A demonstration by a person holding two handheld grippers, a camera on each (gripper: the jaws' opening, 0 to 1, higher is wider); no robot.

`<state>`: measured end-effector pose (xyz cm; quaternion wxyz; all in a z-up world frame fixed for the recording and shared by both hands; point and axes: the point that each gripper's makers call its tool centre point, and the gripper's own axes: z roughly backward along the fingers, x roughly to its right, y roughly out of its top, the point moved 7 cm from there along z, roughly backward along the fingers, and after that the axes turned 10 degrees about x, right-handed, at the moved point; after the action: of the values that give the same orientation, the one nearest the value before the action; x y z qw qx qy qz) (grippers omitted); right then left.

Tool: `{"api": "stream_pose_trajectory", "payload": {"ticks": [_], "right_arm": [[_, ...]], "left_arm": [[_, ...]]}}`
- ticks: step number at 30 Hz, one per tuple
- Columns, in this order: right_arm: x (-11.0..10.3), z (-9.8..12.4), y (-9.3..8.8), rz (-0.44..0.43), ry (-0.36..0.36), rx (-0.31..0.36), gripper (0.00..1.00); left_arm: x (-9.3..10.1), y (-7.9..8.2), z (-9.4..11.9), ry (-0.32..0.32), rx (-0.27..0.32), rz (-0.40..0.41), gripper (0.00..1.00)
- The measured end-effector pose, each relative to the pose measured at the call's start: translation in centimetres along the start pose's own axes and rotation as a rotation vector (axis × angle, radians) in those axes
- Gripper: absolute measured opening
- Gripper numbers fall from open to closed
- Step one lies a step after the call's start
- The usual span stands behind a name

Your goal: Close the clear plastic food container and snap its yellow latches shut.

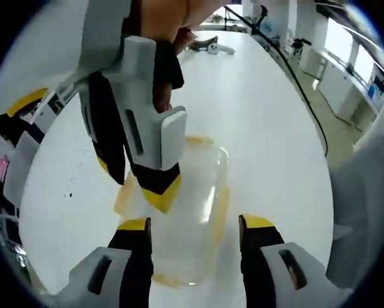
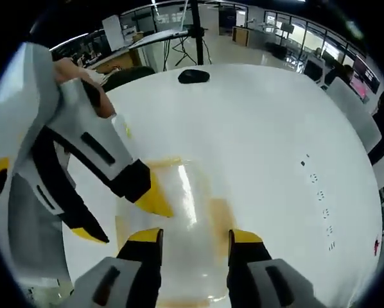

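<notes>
**Both tools parked over the container**

Left tool [image 1: 195, 224] jaws spread, holding nothing, straddling the clear container [image 1: 185, 205]. Right tool [image 2: 193, 236] gapes empty too, from the opposite side. Yellow latches [image 2: 221, 221] line its edges. White surface [image 2: 262, 128] has lots of room around.

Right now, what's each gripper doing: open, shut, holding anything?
Left gripper: open, above the clear container, holding nothing.
Right gripper: open, over the container, holding nothing.
</notes>
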<state>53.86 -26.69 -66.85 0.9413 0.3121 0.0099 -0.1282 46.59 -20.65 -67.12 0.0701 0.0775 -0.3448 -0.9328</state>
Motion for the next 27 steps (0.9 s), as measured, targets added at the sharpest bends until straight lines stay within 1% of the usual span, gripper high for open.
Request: {"api": "stream_pose_trajectory", "payload": {"ticks": [1, 3, 6, 9, 10, 13, 14, 18, 22, 23, 27], "right_arm": [[0.09, 0.04, -0.04, -0.007, 0.002, -0.001, 0.39], [0.05, -0.02, -0.13, -0.030, 0.029, 0.000, 0.37], [0.20, -0.15, -0.06, -0.028, 0.046, -0.006, 0.37], [0.25, -0.29, 0.09, -0.011, 0.068, -0.022, 0.37], [0.35, -0.34, 0.13, -0.010, 0.078, -0.028, 0.37], [0.40, -0.40, 0.13, -0.002, 0.099, -0.035, 0.38], [0.41, -0.41, 0.14, 0.001, 0.102, -0.036, 0.38], [0.44, -0.52, 0.15, 0.016, 0.113, -0.043, 0.37], [0.40, -0.71, 0.38, 0.042, 0.125, -0.064, 0.37], [0.46, -0.76, 0.45, 0.045, 0.128, -0.073, 0.36], [0.36, -0.90, 0.57, 0.061, 0.138, -0.097, 0.35]], "left_arm": [[-0.05, 0.03, -0.07, 0.015, 0.006, -0.034, 0.53], [0.11, -0.01, -0.18, 0.018, 0.001, -0.044, 0.53], [-0.04, 0.02, -0.22, 0.035, 0.000, -0.050, 0.52], [-0.10, 0.03, -0.34, 0.055, -0.008, -0.065, 0.50], [-0.12, -0.01, -0.38, 0.060, -0.013, -0.082, 0.49], [-0.13, -0.05, -0.40, 0.071, -0.016, -0.089, 0.47], [-0.21, -0.12, -0.35, 0.074, -0.021, -0.112, 0.46], [-0.16, -0.19, -0.48, 0.082, -0.017, -0.106, 0.46], [0.13, -0.21, -0.80, 0.113, -0.045, -0.141, 0.45], [0.22, -0.21, -0.91, 0.125, -0.049, -0.142, 0.45], [0.20, -0.21, -0.93, 0.136, -0.057, -0.145, 0.44]]}}
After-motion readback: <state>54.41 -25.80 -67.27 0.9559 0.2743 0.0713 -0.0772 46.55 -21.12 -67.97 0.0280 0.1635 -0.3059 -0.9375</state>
